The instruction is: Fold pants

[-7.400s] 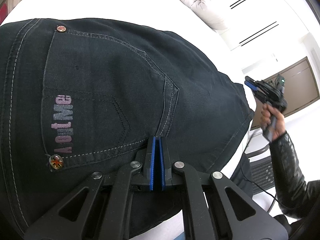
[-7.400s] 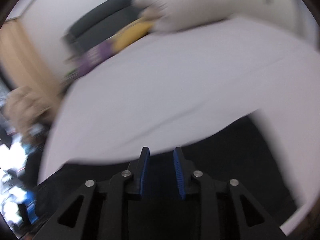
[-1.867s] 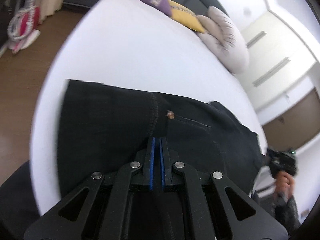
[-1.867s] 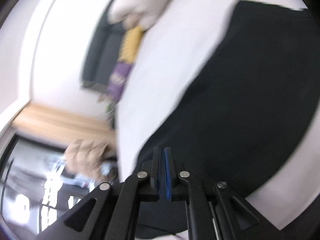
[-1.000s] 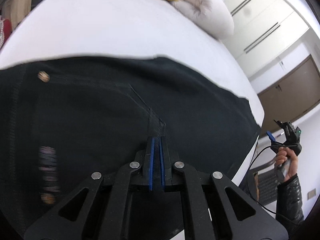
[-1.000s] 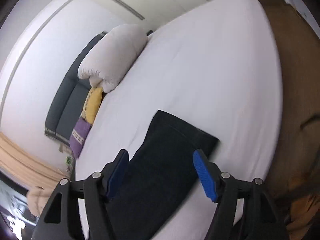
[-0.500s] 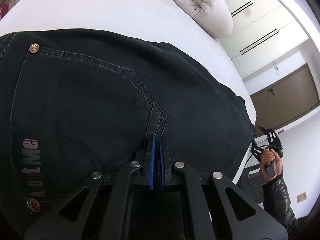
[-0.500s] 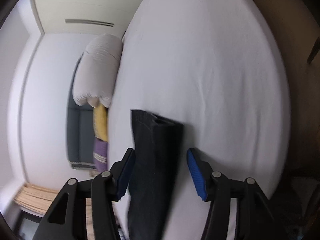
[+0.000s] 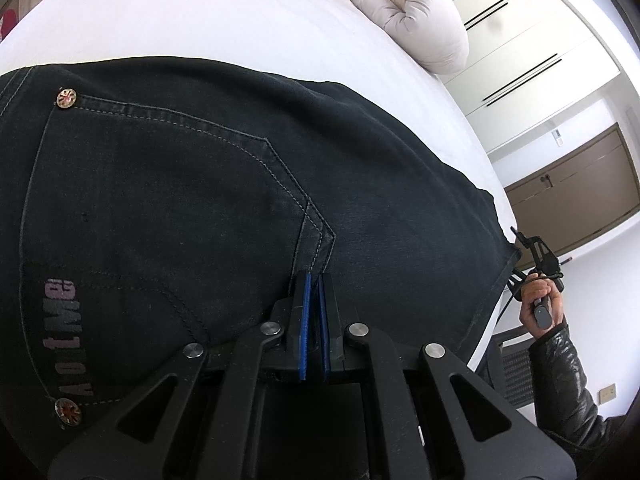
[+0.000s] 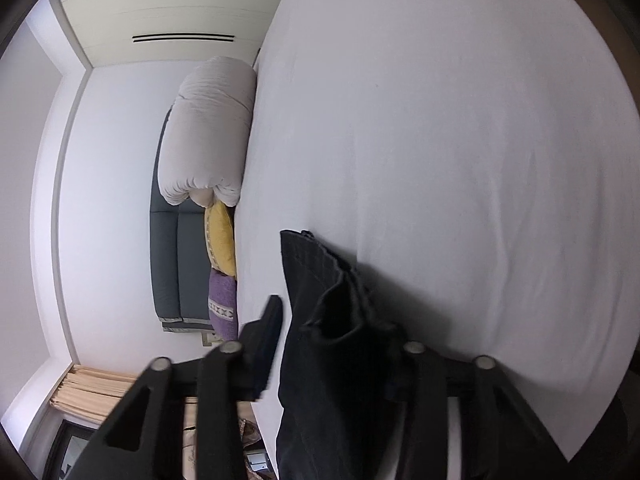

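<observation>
Mid-fold. Pants [image 9: 248, 184] lie on the bed [image 9: 200, 20], pocket side up, seat at near left, legs running far right to the bed edge; that's the long axis.

Left gripper [image 9: 313, 280] is nearly closed, pinching denim just below the pocket corner, as far as I can tell.

Right gripper [image 10: 332, 320] is spread wide, straddling the stacked leg end [image 10: 320, 280], not yet clamped.

Judgement: next, close right on all layers, then carry that end toward the seat.
</observation>
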`<move>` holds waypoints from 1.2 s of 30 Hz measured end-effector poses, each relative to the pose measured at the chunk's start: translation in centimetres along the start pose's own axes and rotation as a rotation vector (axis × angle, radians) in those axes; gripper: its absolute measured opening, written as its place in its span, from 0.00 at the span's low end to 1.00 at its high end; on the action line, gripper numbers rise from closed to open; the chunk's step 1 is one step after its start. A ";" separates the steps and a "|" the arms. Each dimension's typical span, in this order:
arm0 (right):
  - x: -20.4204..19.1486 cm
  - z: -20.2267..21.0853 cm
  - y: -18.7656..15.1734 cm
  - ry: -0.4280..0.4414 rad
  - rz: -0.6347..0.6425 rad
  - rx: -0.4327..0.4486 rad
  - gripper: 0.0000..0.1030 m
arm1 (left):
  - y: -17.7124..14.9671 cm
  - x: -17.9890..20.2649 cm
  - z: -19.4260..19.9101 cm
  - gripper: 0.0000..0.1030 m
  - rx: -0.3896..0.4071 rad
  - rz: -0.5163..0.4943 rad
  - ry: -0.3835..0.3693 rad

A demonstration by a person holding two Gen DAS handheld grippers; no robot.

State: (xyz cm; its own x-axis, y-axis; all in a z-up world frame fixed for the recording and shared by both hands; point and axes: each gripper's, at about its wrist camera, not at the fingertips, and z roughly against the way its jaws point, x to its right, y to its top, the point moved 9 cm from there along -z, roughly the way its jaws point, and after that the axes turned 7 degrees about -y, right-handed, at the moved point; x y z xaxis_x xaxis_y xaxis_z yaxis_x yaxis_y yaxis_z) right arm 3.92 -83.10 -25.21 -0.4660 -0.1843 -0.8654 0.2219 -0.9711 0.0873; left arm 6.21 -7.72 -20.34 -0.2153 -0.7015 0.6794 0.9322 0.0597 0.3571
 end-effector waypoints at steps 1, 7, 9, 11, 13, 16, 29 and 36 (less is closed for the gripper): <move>0.3 -0.2 -0.1 -0.014 -0.002 -0.003 0.20 | 0.0 0.0 0.0 0.04 0.000 0.000 0.000; 1.2 -0.5 -0.1 -0.022 0.001 -0.003 0.10 | 0.0 0.1 -0.1 0.04 0.002 0.004 -0.002; 1.1 -0.6 -0.1 -0.041 0.027 -0.001 0.10 | 0.0 0.1 -0.1 0.04 0.002 0.005 -0.003; 0.8 -0.6 0.0 -0.068 0.060 0.007 0.10 | 0.0 0.1 -0.1 0.04 0.002 0.005 -0.004; 0.7 -0.7 -0.1 -0.090 0.088 0.014 0.10 | 0.0 0.1 -0.2 0.04 0.002 0.007 -0.006; 0.3 -0.7 -0.3 -0.131 0.136 0.032 0.10 | 0.0 0.2 -0.5 0.04 0.002 0.011 -0.009; -15.1 -1.5 -22.7 -0.175 1.019 -0.067 0.10 | 0.3 0.6 0.0 0.06 0.019 0.083 -0.013; -9.2 -7.2 -37.3 -0.291 1.311 -0.254 0.11 | 0.7 3.2 0.6 0.97 0.038 0.114 -0.123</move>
State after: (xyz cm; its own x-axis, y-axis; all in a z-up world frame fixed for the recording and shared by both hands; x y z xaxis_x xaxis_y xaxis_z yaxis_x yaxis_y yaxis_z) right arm 6.13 -44.13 -24.12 0.0511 -0.9954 -0.0811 0.7713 -0.0122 0.6364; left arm 5.98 -9.50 -17.49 -0.1448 -0.5963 0.7896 0.9415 0.1624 0.2953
